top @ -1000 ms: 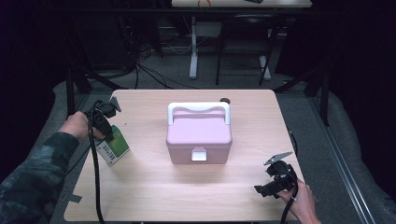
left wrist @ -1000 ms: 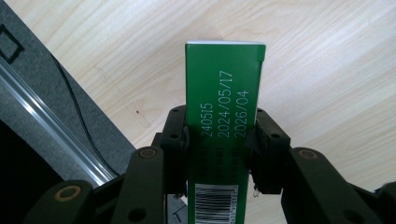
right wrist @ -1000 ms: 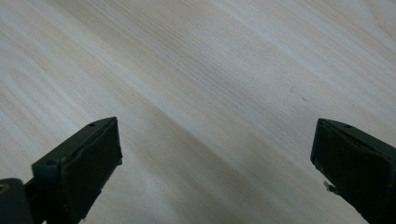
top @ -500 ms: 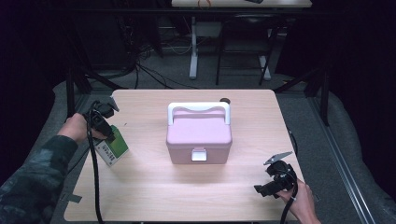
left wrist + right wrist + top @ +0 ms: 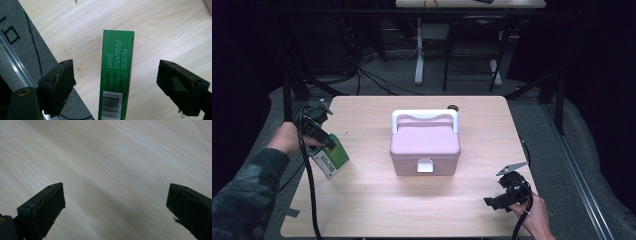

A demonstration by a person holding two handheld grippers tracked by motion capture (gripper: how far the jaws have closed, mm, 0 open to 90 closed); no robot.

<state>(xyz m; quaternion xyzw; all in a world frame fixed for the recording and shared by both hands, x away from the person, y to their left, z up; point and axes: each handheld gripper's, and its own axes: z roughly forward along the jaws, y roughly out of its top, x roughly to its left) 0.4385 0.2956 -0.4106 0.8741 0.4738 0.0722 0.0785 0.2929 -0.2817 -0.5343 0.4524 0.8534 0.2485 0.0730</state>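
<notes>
We noted the left tool (image 5: 328, 141) had drifted slightly outward from the pink box (image 5: 425, 142) over the last second; its jaws stood released, straddling the green carton (image 5: 116, 75) without touching it. The carton lay on the bench (image 5: 412, 210) to the left of the pink box, well apart from it. We judged a grasp was being lined up. Print on the carton read 240515, 2024/05/17, 2026/04, above a barcode. The right tool (image 5: 497, 200), also released, had stayed low to the right of the pink box.
</notes>
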